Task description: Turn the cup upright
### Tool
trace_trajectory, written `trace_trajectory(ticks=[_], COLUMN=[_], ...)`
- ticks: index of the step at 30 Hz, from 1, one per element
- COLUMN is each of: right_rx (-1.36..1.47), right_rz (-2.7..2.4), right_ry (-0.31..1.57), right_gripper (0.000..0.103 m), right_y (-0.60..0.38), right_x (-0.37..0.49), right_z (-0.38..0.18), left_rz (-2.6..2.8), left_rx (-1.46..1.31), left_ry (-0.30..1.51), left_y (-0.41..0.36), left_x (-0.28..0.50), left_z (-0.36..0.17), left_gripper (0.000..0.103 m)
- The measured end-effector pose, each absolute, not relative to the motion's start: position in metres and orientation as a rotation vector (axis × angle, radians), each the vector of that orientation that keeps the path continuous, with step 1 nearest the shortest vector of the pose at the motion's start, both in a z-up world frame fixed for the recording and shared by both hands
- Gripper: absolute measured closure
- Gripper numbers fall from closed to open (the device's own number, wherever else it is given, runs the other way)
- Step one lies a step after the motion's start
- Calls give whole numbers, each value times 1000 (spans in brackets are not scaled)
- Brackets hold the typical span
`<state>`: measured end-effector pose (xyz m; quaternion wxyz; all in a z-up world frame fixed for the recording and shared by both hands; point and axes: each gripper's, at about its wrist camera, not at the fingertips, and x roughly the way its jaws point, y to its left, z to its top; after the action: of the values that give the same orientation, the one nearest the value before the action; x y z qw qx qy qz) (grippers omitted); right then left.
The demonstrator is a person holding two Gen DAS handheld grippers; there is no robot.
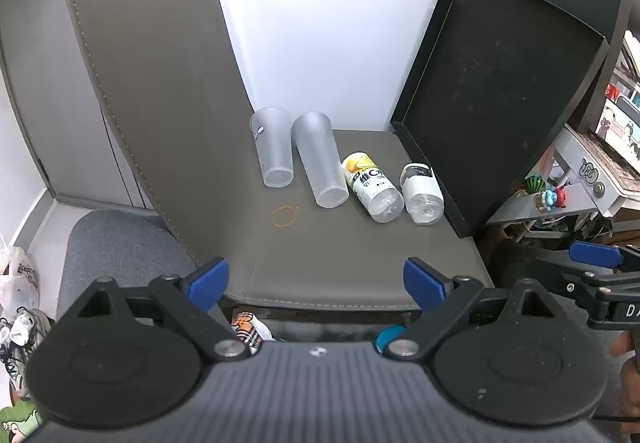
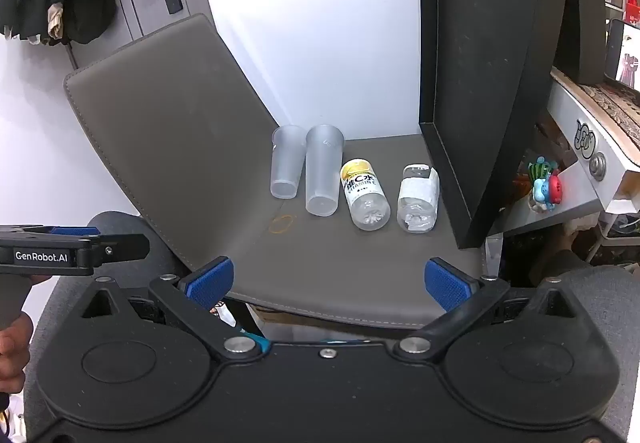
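Two clear plastic cups lie on their sides on a grey chair seat [image 1: 340, 259], bases toward me: a shorter one [image 1: 273, 147] [image 2: 286, 162] at the left and a taller one [image 1: 319, 159] [image 2: 323, 169] beside it. My left gripper [image 1: 316, 285] is open and empty, hovering over the seat's front edge. My right gripper [image 2: 330, 285] is open and empty, also at the front edge [image 2: 332, 313]. Both are well short of the cups.
Two plastic bottles [image 1: 372, 187] [image 1: 422, 193] lie right of the cups. A rubber band [image 1: 285, 216] lies on the seat. A black tray [image 1: 492, 99] leans at the right. The chair back [image 1: 160, 91] stands at the left. A cluttered shelf [image 2: 580, 147] is at the far right.
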<state>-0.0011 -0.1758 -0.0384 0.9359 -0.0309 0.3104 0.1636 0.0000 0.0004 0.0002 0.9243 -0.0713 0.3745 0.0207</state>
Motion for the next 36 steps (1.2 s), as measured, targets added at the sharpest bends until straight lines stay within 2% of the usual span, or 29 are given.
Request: trace_trajectory(ticks=[36], right_rx=[-53], right_rz=[303], right_ry=[630], right_gripper=[0], right_y=[-168], right_x=[-3], right_z=[-40], left_rz=[32], left_rx=[-201], left_ry=[794], left_y=[1], left_x=[-2], left_z=[-1], left_gripper=[10])
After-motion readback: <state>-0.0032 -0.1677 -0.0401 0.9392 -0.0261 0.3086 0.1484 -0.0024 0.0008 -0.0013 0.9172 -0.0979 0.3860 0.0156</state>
